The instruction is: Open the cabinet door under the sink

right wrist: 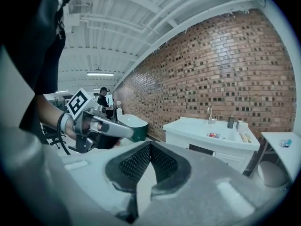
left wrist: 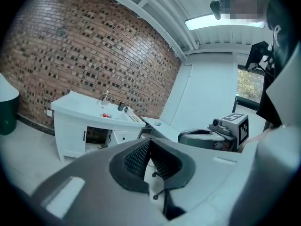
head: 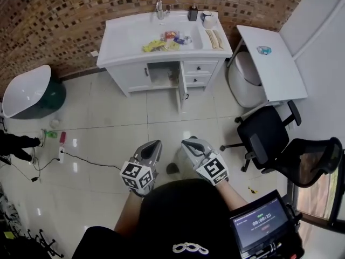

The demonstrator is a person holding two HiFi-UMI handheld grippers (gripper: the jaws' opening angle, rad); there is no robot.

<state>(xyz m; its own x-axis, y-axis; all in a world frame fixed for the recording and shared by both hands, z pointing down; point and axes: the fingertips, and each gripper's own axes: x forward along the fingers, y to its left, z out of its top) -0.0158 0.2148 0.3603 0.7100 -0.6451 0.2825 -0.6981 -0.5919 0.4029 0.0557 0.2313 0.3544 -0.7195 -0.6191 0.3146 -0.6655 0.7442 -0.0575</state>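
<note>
The white sink cabinet [head: 135,72] stands against the brick wall at the top of the head view. Its under-sink door [head: 181,90] is swung out towards me, and the compartment [head: 161,72] behind it shows. Two drawers [head: 199,73] sit to its right. My left gripper [head: 154,144] and right gripper [head: 187,141] are held low, close to my body and well back from the cabinet. Both are shut, with nothing between the pads. The left gripper view shows the cabinet [left wrist: 70,126] far off at the left; the right gripper view shows the cabinet [right wrist: 207,138] at the right.
A white tub on a green base [head: 29,90] stands at the left, and a toilet [head: 245,80] and a white desk [head: 272,63] at the right. Two black chairs [head: 267,131] are at the right. A power strip and cable [head: 60,154] lie on the tiled floor. Small items [head: 161,43] clutter the countertop.
</note>
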